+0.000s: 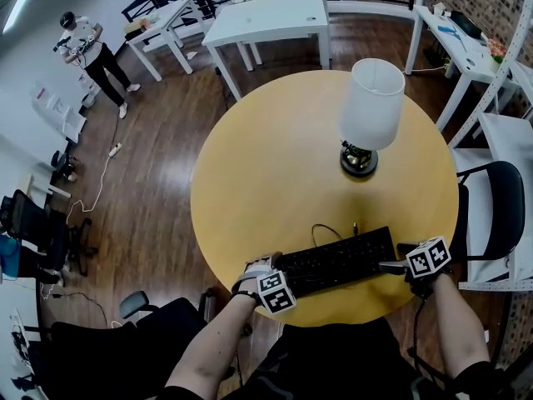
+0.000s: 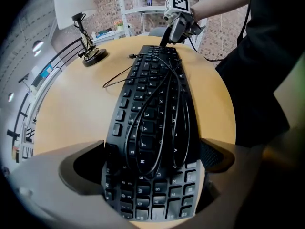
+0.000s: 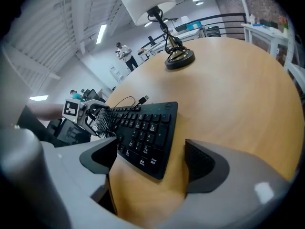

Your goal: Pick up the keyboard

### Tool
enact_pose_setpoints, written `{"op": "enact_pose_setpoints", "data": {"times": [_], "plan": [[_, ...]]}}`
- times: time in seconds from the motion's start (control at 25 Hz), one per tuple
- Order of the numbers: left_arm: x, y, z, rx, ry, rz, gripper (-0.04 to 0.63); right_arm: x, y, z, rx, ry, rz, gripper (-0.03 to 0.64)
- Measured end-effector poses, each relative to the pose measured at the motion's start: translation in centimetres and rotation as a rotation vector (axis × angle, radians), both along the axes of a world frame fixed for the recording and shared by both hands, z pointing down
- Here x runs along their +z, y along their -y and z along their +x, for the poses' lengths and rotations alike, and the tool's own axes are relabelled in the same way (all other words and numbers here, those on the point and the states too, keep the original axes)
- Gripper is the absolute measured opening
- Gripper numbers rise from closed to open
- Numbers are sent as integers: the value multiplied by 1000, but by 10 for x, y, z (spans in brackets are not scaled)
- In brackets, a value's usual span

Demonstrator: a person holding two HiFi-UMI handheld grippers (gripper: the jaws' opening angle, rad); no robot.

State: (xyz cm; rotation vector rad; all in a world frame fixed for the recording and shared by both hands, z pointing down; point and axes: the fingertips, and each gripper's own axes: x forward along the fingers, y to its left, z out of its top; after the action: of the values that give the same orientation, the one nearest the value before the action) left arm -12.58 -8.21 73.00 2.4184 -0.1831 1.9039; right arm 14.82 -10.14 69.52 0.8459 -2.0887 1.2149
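Observation:
A black keyboard [image 1: 337, 261] lies near the front edge of the round yellow table [image 1: 266, 165], with its thin black cable [image 2: 162, 104] looped over the keys. My left gripper [image 1: 266, 269] points steeply down at the keyboard's left end. In the left gripper view both pads [image 2: 214, 154] sit against the edges of the keyboard [image 2: 152, 118], shut on it. My right gripper [image 1: 398, 263] straddles the right end of the keyboard [image 3: 145, 130]. It is open: its left jaw lies by the near edge, and bare table shows between the keyboard and the right pad [image 3: 198, 163].
A table lamp [image 1: 371, 111] with a white shade stands on the table beyond the keyboard. A black chair [image 1: 491, 207] is at the table's right side and an office chair [image 1: 137, 307] at the lower left. White tables [image 1: 266, 19] stand at the back. A person [image 1: 92, 52] stands far off at the left.

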Motion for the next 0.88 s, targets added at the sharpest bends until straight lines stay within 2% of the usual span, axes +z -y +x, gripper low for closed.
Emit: {"op": "enact_pose_setpoints", "data": {"times": [0.12,0.2,0.32,0.44,0.56,0.64,0.72,0.8,0.88], "plan": [[-1,0,-1,-2,-15,6,595,-2,-1,-3,16,41,-11,446],[-2,2,-1,-7,-47,22,595,-4,-4,-8,0,78,-29,400],[-3,4,1,-10,-76,39,595,-3,-5,-10,3,84,-26,388],[-3,3,1,-9,-77,33,595,-3,0,-5,69,122,-27,348],[-3,2,1,-12,-78,30,595,-6,6,-7,130,178,-32,353],[-2,1,0,-13,-69,31,595,-5,6,-8,151,181,-29,354],[-2,1,0,-10,-64,31,595,-3,8,-4,183,185,-37,323],[-7,1,0,-29,-97,22,595,-2,9,-1,197,190,-46,282],[-19,5,-1,-135,-200,-15,594,-2,10,0,176,190,-49,279]]}}
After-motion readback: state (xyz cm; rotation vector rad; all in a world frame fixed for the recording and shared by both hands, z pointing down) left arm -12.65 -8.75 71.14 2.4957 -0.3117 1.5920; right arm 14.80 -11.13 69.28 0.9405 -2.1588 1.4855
